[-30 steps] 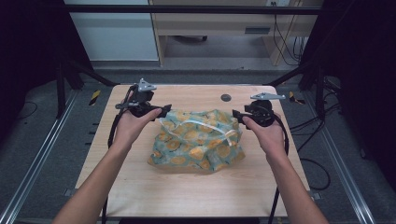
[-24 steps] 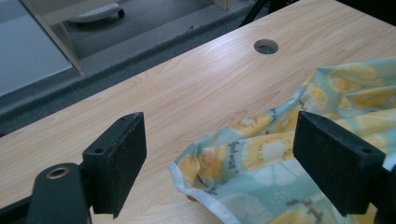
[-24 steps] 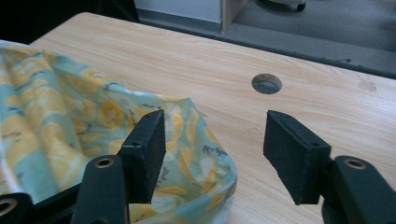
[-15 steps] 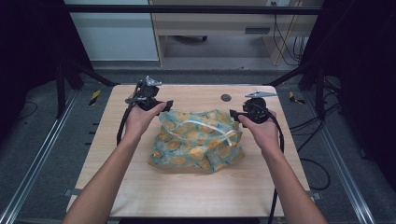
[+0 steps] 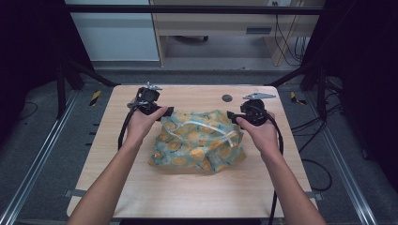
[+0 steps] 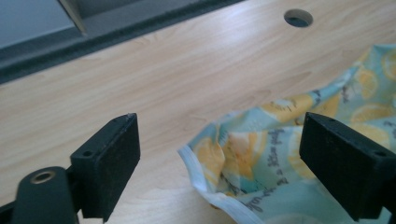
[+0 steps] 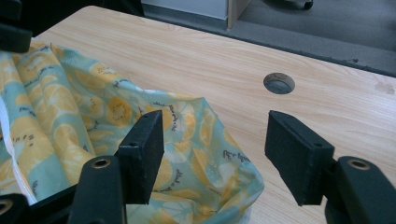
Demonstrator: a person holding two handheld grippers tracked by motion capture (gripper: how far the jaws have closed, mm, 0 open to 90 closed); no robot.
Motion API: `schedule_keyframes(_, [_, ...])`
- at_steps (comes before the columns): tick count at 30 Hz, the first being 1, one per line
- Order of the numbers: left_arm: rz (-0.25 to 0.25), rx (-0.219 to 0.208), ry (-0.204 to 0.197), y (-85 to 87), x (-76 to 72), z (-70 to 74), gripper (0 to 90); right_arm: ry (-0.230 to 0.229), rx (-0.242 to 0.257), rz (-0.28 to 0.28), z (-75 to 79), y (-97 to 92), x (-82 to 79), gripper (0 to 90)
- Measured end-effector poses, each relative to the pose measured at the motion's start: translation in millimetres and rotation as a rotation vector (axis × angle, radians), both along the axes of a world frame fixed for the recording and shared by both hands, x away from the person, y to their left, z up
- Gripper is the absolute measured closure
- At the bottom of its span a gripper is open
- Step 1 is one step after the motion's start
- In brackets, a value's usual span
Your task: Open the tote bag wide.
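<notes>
The left gripper has just been opening its jaws, and they stand apart around the near-left corner of the lemon-print bag, not yet pinching. The bag lies crumpled mid-table. The right gripper also gapes at its corner; both should bite the hem squarely before lifting.

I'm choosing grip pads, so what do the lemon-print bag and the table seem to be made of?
The lemon-print bag looks like thin woven cloth, matte, possibly coated: it slumps in soft creases and has a stitched white hem.

The table looks like wood-grain laminate board, smooth with a faint sheen: even pale grain, rounded corners, a round cable hole. It could be real wood.
</notes>
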State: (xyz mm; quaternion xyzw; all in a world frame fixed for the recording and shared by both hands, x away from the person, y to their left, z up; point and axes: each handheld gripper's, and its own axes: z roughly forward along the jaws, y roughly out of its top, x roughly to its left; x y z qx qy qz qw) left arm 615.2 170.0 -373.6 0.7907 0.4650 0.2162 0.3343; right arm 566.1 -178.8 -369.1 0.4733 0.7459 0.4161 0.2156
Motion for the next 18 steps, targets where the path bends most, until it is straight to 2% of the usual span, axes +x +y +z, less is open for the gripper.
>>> schedule_keyframes(5, [-0.015, -0.011, 0.035, -0.4, -3.1, -8.4, 7.1, 0.004, -0.003, -0.01, -1.4, 0.7, -0.3, 35.7])
schedule_keyframes(8, [-0.031, -0.015, 0.041, -1.4, -8.2, -14.9, 6.9, 0.006, 0.002, -0.013, -3.4, 0.0, -1.2, 34.4])
schedule_keyframes(12, [-0.044, -0.009, 0.036, -1.9, -13.8, -18.2, 7.0, 0.017, -0.001, -0.02, -6.1, -2.7, -1.8, 32.0])
schedule_keyframes(13, [-0.054, 0.006, 0.024, -2.7, -18.8, -18.2, 7.1, 0.028, 0.008, -0.022, -7.7, -4.9, -1.9, 30.0])
schedule_keyframes(18, [-0.066, 0.012, 0.009, -4.5, -27.4, -18.2, 6.6, 0.059, 0.01, -0.029, -11.1, -7.6, 0.5, 25.0])
